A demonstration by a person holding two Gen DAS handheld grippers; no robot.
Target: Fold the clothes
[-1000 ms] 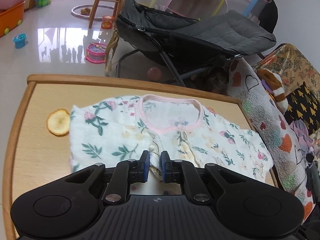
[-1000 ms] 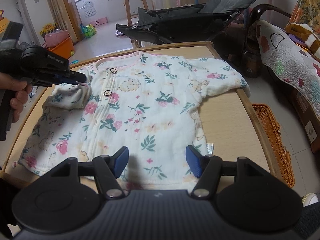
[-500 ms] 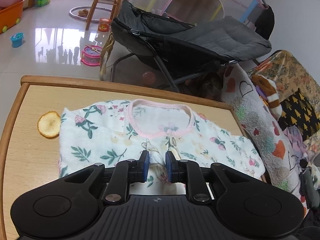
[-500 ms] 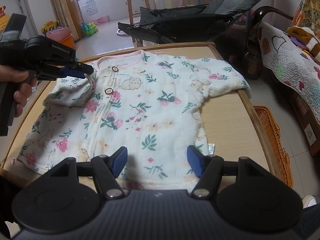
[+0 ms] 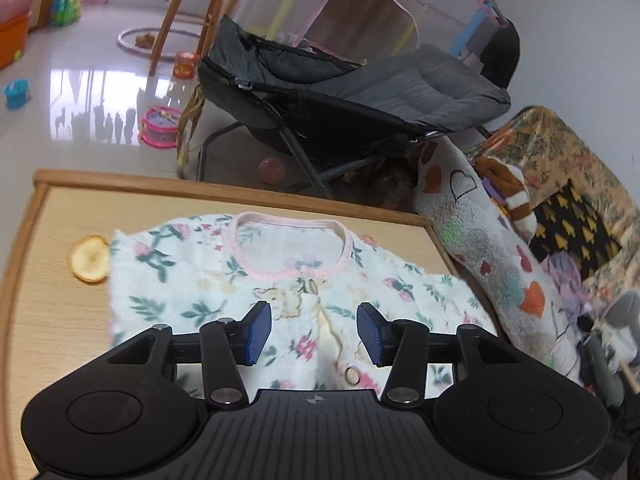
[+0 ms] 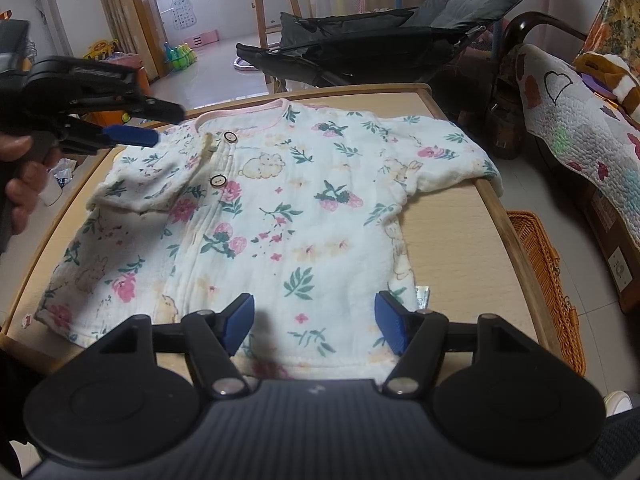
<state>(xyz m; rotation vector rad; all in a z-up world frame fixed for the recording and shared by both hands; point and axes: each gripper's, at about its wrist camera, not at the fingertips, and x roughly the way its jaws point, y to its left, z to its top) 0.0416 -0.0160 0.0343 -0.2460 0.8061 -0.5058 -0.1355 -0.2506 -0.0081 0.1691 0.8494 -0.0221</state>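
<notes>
A white floral baby shirt (image 6: 300, 216) with a pink collar lies front up on the wooden table (image 6: 460, 240). One sleeve (image 6: 148, 184) lies folded in over the buttoned chest; the other sleeve (image 6: 452, 160) stretches to the table's right edge. My left gripper (image 6: 160, 126), held by a hand, hovers just above the folded sleeve near the collar. Its jaws are opening and nothing is between them. In the left wrist view the left gripper (image 5: 314, 332) stands apart over the shirt (image 5: 200, 292). My right gripper (image 6: 315, 322) is open above the lower hem, holding nothing.
A round yellow slice (image 5: 90, 258) lies on the table (image 5: 60, 240) beside the shirt. A small wrapper (image 6: 422, 294) sits by the hem. A wicker basket (image 6: 540, 280) stands on the floor right of the table. A grey recliner (image 5: 360, 92) stands behind it, with a heart-patterned quilt (image 6: 580, 128) at the right.
My left gripper's jaws went from shut on the sleeve to apart, leaving the sleeve folded on the shirt's front, and the gripper lifted slightly. The right gripper has kept still.
</notes>
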